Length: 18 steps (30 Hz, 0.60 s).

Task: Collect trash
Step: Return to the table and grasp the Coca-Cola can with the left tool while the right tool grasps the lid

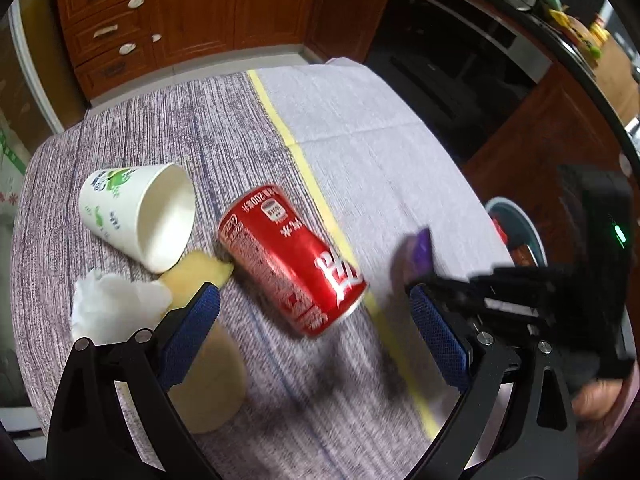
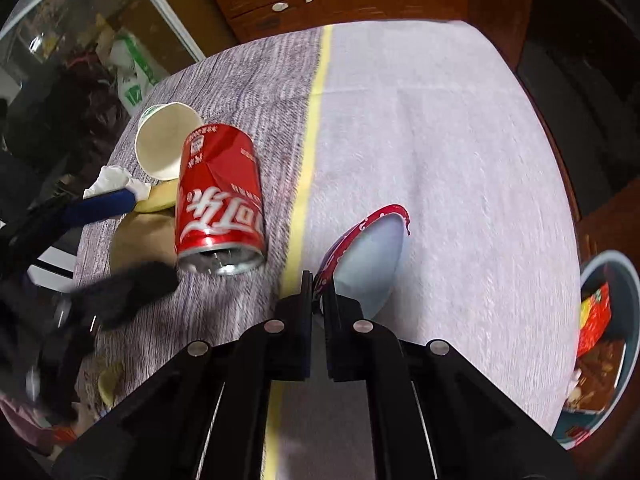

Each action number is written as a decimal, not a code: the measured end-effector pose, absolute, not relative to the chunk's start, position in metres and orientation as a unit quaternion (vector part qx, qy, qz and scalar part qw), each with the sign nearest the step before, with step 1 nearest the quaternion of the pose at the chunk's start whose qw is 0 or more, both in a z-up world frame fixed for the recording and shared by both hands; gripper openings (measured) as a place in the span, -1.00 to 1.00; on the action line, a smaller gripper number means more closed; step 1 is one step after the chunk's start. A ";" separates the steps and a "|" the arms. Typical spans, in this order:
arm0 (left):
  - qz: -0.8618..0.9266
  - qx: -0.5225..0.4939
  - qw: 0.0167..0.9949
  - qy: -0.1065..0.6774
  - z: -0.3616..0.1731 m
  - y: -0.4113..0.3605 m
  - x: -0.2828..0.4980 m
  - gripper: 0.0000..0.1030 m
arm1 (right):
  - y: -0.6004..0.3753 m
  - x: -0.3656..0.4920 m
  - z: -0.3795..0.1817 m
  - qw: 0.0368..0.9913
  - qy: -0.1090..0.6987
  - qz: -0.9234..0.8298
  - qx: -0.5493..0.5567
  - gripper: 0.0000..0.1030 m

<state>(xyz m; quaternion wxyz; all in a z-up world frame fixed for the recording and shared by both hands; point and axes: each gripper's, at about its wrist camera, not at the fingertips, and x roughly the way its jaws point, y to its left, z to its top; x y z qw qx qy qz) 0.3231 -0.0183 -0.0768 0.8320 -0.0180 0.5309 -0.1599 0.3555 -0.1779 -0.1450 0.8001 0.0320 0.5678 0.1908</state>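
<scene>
Six items of trash on the bench [image 2: 460, 128], catalogued from largest to smallest; cloth-covered, with a yellow stripe running top to bottom through both views.

1. Bin [image 2: 624, 280], grey-blue, at the right edge of the right wrist view, off the bench edge and lower. Already holds red and brown wrappers; judged the destination for everything listed.

2. Red can [image 1: 288, 260], lying on its side at centre of the left wrist view, just left of the stripe, open end toward the camera. Dented. Left gripper [image 1: 316, 312] frames it, blue fingers [image 1: 192, 328] spread wide on either side and not touching; judged lined up for a grasp across the can's body.

3. Paper cup [image 1: 136, 216], white with green print, tipped over at left centre, mouth facing the can. Apart from the can.

4. Tan patch [image 1: 212, 384], lower left under the left finger; paper or spill, cannot tell.

5. Crumpled tissue [image 1: 112, 304], white, lower left, touching a yellow scrap [image 1: 200, 272] beside the cup.

6. Wrapper [image 2: 368, 256], red-edged with silver lining, centre of the right wrist view, right of the stripe. Right gripper [image 2: 318, 292] is clenched on its near edge, the foil pinched between the fingers; held by the rim, presumably because a thin sheet offers no other purchase.
</scene>
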 end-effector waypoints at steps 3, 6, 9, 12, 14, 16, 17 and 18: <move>-0.127 -0.044 0.829 0.542 -0.081 -0.021 0.336 0.86 | -0.186 0.351 -0.144 0.800 0.567 0.193 0.048 -0.91; -0.099 -0.058 0.827 0.550 -0.086 -0.025 0.350 0.86 | -0.194 0.349 -0.146 0.798 0.566 0.197 0.059 -0.91; -0.085 -0.051 0.825 0.556 -0.091 -0.035 0.358 0.86 | -0.202 0.345 -0.145 0.798 0.565 0.199 0.065 -0.91; -0.071 -0.030 0.828 0.555 -0.097 -0.044 0.362 0.85 | -0.211 0.344 -0.145 0.798 0.564 0.200 0.073 -0.91; -0.062 -0.016 0.831 0.553 -0.101 -0.047 0.360 0.75 | -0.220 0.341 -0.146 0.798 0.564 0.198 0.075 -0.90; -0.062 -0.013 0.828 0.557 -0.107 -0.047 0.361 0.41 | -0.218 0.344 -0.148 0.797 0.565 0.198 0.078 -0.88; -0.068 -0.019 0.824 0.563 -0.110 -0.046 0.361 0.05 | -0.217 0.345 -0.150 0.797 0.566 0.195 0.078 -0.88; -0.074 -0.024 0.820 0.566 -0.113 -0.045 0.360 0.02 | -0.217 0.346 -0.151 0.797 0.567 0.194 0.079 -0.87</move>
